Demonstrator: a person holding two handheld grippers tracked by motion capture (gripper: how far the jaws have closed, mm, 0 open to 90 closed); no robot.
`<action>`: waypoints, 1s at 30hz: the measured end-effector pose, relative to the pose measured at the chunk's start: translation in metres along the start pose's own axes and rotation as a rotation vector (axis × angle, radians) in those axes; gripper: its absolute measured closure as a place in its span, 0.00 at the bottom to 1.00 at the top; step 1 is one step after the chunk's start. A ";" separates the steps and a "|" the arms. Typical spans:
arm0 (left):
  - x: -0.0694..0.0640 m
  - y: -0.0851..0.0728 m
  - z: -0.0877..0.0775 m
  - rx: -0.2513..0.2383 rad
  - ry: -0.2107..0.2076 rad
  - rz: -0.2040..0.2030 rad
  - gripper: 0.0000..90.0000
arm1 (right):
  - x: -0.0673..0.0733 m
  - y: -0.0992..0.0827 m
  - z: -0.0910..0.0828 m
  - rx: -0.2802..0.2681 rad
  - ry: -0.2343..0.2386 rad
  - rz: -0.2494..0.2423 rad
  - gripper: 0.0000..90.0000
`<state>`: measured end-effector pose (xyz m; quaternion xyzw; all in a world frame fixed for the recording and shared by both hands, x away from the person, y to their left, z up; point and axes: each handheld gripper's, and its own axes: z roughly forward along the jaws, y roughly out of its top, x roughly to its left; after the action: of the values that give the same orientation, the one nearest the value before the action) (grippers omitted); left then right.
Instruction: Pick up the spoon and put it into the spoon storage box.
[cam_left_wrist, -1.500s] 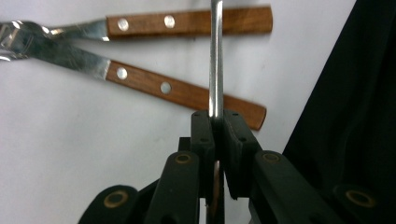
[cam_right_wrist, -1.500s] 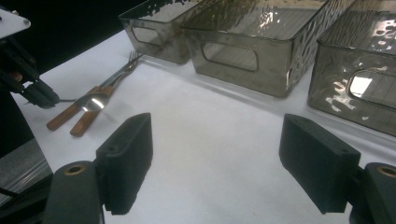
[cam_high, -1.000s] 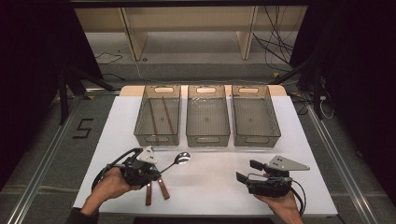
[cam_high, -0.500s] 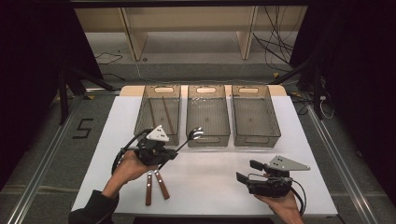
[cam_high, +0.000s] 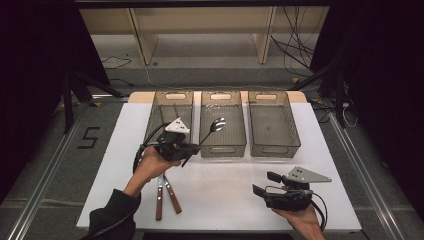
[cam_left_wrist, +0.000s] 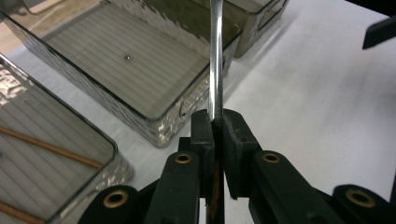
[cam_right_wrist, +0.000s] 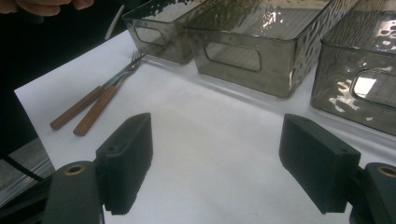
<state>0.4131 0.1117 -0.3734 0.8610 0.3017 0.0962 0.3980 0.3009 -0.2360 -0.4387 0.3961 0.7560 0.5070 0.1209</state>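
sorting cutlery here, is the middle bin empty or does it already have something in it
Nearly empty: the middle bin shows a bare ribbed floor with one tiny speck, while the spoon is held above it in the left tool.

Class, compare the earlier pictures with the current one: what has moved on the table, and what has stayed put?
The left gripper, shut on the shiny metal spoon, carried it up and away from the person, so its bowl now hangs over the middle clear plastic bin. The right gripper, the two wooden-handled forks and all bins stayed put.
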 end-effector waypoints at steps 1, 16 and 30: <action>0.001 0.003 0.002 -0.005 0.000 -0.002 0.92 | 0.000 0.000 0.000 0.001 0.000 0.001 0.30; 0.019 0.031 0.027 -0.065 0.046 -0.064 0.92 | 0.000 -0.001 0.000 -0.004 0.005 -0.001 0.30; 0.025 0.055 0.051 -0.081 0.072 -0.092 0.92 | 0.001 -0.001 -0.002 -0.019 0.015 -0.005 0.28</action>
<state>0.4779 0.0667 -0.3677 0.8255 0.3508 0.1207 0.4254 0.2991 -0.2367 -0.4386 0.3892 0.7529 0.5169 0.1203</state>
